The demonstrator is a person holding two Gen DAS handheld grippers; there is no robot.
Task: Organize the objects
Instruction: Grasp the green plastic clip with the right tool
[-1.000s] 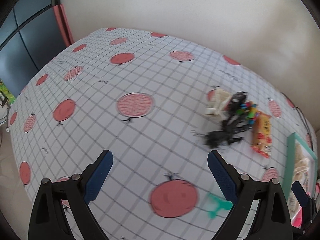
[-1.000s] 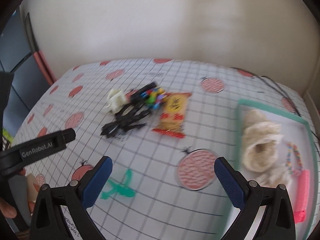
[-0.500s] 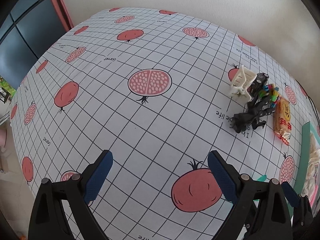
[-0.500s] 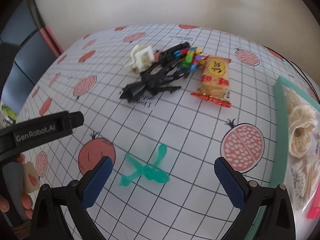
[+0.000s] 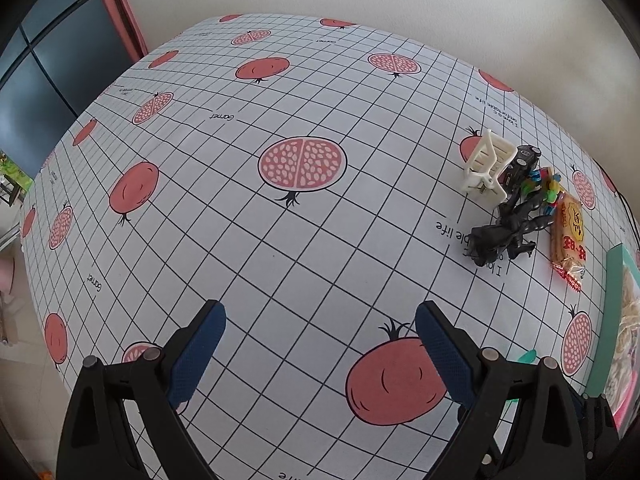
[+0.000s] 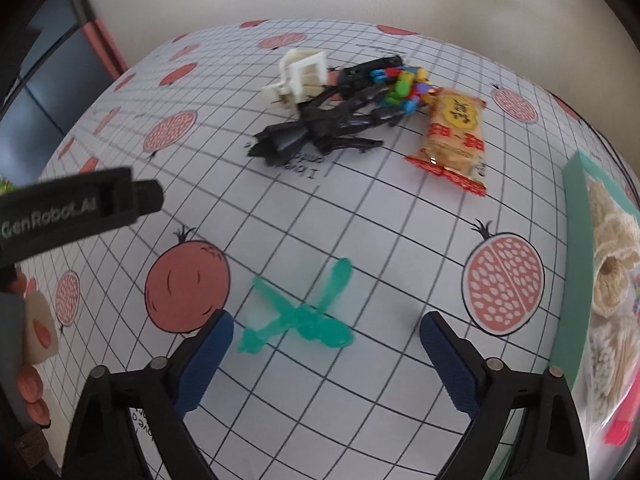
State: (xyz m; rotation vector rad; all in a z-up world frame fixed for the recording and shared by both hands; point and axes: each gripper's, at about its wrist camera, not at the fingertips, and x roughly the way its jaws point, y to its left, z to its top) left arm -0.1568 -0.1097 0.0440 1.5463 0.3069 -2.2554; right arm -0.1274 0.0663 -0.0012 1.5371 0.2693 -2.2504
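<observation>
— See the green translucent plastic piece (image 6: 298,314)? It lies flat on the pomegranate tablecloth (image 5: 280,240), right ahead of the right gripper (image 6: 326,360) and between its two blue pads, so I'd say that's the one being gone for.

— What is it, though?

— Hard to say; the shot is smeared there. Crossed blades, maybe a toy dragonfly or propeller, but I wouldn't swear to it.

— Is anything held?

— No. The right jaws stand wide apart, empty, straddling it from above, which suits a flat thin thing you have to pinch from the sides. The left gripper (image 5: 320,356) is spread wide too and holds nothing, hanging over bare cloth off to the side, probably just keeping out of the way.

— And the rest?

— Farther back sits a loose heap: a white toy chair (image 6: 298,76) touching a black jointed figure (image 6: 320,128), coloured beads (image 6: 404,86) beside that, and a snack packet (image 6: 454,140) just to their right. At the right edge there's a teal-rimmed tray (image 6: 574,216) already holding a crocheted cream piece (image 6: 612,240), so I reckon everything loose ends up in there.
</observation>
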